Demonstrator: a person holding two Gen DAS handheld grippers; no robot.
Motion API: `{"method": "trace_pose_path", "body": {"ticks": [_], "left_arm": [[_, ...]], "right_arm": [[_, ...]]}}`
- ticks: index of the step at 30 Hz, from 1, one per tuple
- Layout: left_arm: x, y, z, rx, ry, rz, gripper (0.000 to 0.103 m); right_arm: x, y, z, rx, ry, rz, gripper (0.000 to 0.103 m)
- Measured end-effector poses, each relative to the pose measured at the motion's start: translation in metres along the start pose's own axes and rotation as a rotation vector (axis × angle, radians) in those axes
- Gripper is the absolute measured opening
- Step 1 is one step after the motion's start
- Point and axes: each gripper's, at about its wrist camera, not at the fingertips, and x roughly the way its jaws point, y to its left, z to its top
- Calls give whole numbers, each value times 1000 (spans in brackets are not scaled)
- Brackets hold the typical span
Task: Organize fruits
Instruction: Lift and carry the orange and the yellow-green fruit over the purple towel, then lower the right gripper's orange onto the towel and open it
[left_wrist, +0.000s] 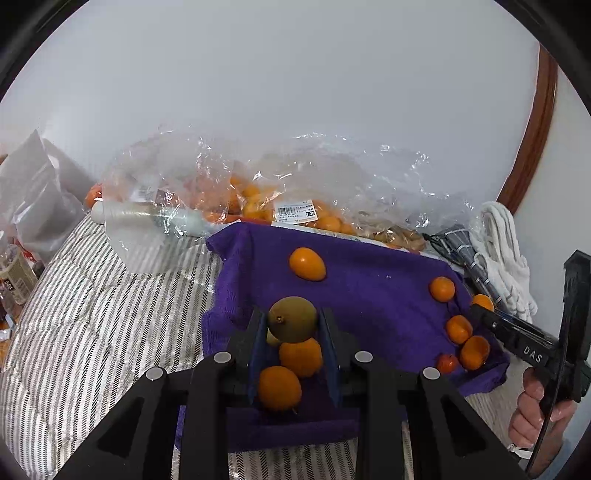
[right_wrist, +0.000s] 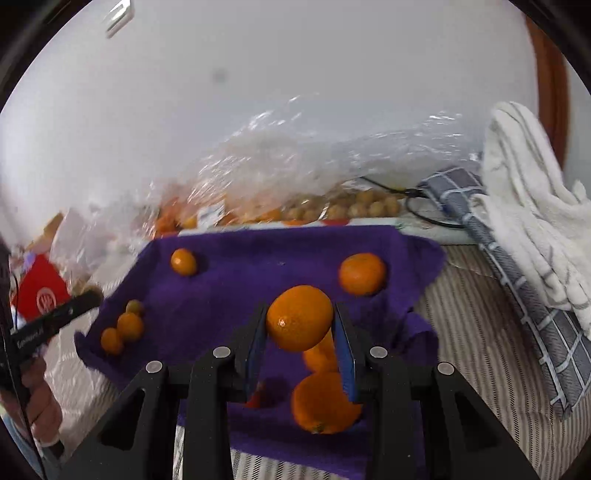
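L fingers (left_wrist: 292, 325) clamp greenish fruit (left_wrist: 291, 319); R fingers (right_wrist: 300, 325) clamp orange (right_wrist: 299, 317).

Black left gripper (left_wrist: 292, 328) and right gripper (right_wrist: 300, 332), blue-lined jaws, silver screws.

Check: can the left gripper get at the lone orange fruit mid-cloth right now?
Probably not yet. The left gripper is already shut on a greenish fruit, so its fingers are occupied. The path over the purple cloth to the lone orange fruit looks unobstructed otherwise.
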Motion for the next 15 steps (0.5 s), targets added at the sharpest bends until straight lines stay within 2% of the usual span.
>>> {"method": "trace_pose_path", "body": {"ticks": [15], "left_arm": [[5, -1, -1, 6, 26, -7, 27]], "right_arm": [[24, 37, -17, -130, 80, -4, 35]]}}
